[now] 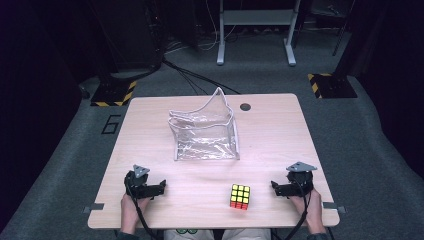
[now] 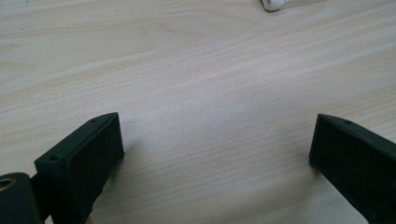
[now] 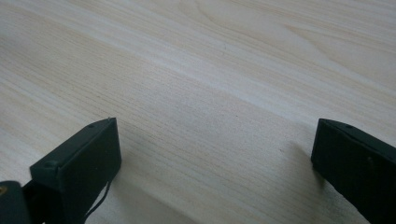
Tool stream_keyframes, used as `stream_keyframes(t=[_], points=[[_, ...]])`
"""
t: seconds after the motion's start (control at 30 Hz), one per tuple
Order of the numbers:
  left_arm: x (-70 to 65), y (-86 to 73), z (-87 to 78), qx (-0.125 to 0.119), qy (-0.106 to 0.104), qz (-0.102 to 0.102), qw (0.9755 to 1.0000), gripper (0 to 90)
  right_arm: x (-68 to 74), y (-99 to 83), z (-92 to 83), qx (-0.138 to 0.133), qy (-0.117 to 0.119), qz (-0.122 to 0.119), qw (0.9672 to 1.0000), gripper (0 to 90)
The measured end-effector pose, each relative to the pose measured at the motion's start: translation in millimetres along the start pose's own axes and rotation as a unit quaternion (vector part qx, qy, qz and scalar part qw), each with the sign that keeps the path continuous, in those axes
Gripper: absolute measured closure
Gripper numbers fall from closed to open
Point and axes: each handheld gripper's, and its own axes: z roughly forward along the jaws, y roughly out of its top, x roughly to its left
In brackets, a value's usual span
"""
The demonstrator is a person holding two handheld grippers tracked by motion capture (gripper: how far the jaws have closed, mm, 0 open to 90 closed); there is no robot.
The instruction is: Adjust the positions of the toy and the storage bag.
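A clear plastic zip pouch (image 1: 205,132) with white trim lies open at the middle of the wooden table (image 1: 270,135). A colourful puzzle cube (image 1: 240,196) stands near the front edge, right of centre. My left gripper (image 1: 161,186) rests at the front left, its jaws wide apart with only bare wood between them (image 2: 217,135). My right gripper (image 1: 274,187) rests at the front right, a short way right of the cube, open too, with nothing between its jaws (image 3: 215,140). A white corner of the pouch (image 2: 273,4) peeks in at the top of the left gripper view.
A round cable hole (image 1: 245,106) sits near the table's far edge. Beyond the table, cables (image 1: 195,77) cross the grey floor, and a white frame (image 1: 255,30) stands at the back. Yellow-and-black striped feet (image 1: 116,94) flank the table.
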Motion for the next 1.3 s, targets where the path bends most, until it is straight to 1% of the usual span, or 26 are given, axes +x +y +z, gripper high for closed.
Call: stream_keyframes(t=[0.37, 0.4, 0.47, 0.5, 0.57, 0.63, 0.67, 0.7, 0.73, 0.77, 0.8, 0.83, 0.93, 1.03, 1.07, 1.1, 1.13, 1.17, 1.3], points=[[-0.1, 0.4, 0.2, 0.000, 0.000, 0.002, 1.0000, 3.0, 0.7, -0.2, -0.6, -0.002, -0.002, -0.002, 1.0000, 1.6], [-0.1, 0.5, 0.3, 0.000, -0.001, 0.002, 1.0000, 3.0, 3.3, -0.4, -2.2, -0.006, -0.009, -0.005, 0.9999, 1.9], [-0.1, 0.7, 0.4, 0.001, -0.002, 0.002, 1.0000, 3.0, 4.8, -0.4, -3.4, -0.007, -0.010, -0.004, 0.9999, 1.9], [-0.1, 0.7, 0.5, 0.001, -0.002, 0.003, 1.0000, 3.0, 5.6, -0.6, -4.4, -0.015, 0.000, 0.000, 0.9999, 1.9], [0.3, 0.9, 0.6, 0.001, -0.002, 0.005, 1.0000, 3.0, 10.0, -0.9, -7.8, -0.028, 0.027, 0.005, 0.9992, 2.2], [0.2, 1.1, 0.7, 0.001, -0.001, 0.004, 1.0000, 3.0, 18.2, -0.1, -11.4, -0.034, 0.044, -0.001, 0.9984, 2.3], [0.2, 1.1, 0.8, 0.001, -0.001, 0.004, 1.0000, 3.0, 27.0, 1.0, -14.3, -0.040, 0.060, -0.012, 0.9973, 2.4], [0.2, 1.1, 0.8, 0.001, -0.001, 0.004, 1.0000, 3.0, 27.0, 1.0, -14.3, -0.040, 0.060, -0.012, 0.9973, 2.4], [0.2, 1.2, 0.9, 0.001, -0.001, 0.004, 1.0000, 3.0, 34.7, 1.6, -17.5, -0.047, 0.080, -0.018, 0.9955, 2.7], [0.3, 1.2, 0.9, 0.001, -0.001, 0.005, 1.0000, 3.1, 38.0, 1.9, -19.2, -0.050, 0.090, -0.022, 0.9945, 2.9], [0.3, 1.2, 0.9, 0.001, -0.001, 0.005, 1.0000, 3.0, 38.0, 1.9, -19.2, -0.050, 0.090, -0.022, 0.9945, 2.9], [0.2, 1.2, 0.9, 0.001, -0.001, 0.004, 1.0000, 3.0, 40.3, 2.3, -20.4, -0.050, 0.099, -0.025, 0.9935, 2.9], [0.2, 1.3, 1.0, 0.000, -0.001, 0.004, 1.0000, 3.1, 50.6, 4.7, -24.6, -0.059, 0.126, -0.041, 0.9895, 2.9], [0.1, 1.3, 1.0, 0.001, -0.001, 0.003, 1.0000, 3.1, 60.0, 8.5, -29.4, -0.066, 0.143, -0.060, 0.9857, 2.9], [0.0, 1.4, 1.0, 0.001, -0.001, 0.002, 1.0000, 3.1, 65.4, 11.7, -31.6, -0.072, 0.152, -0.071, 0.9833, 2.9], [0.0, 1.4, 1.0, 0.001, -0.001, 0.002, 1.0000, 3.1, 65.4, 11.7, -31.6, -0.072, 0.152, -0.071, 0.9833, 2.9], [-0.1, 1.3, 1.0, 0.001, 0.000, 0.002, 1.0000, 3.1, 70.4, 14.4, -33.9, -0.074, 0.161, -0.076, 0.9812, 2.9], [-0.1, 1.3, 1.0, 0.001, 0.000, 0.002, 1.0000, 3.1, 70.4, 14.4, -33.9, -0.074, 0.161, -0.076, 0.9812, 2.9], [-0.1, 1.3, 1.0, 0.001, 0.000, 0.002, 1.0000, 3.2, 78.9, 19.2, -36.3, -0.075, 0.174, -0.091, 0.9777, 2.9]])
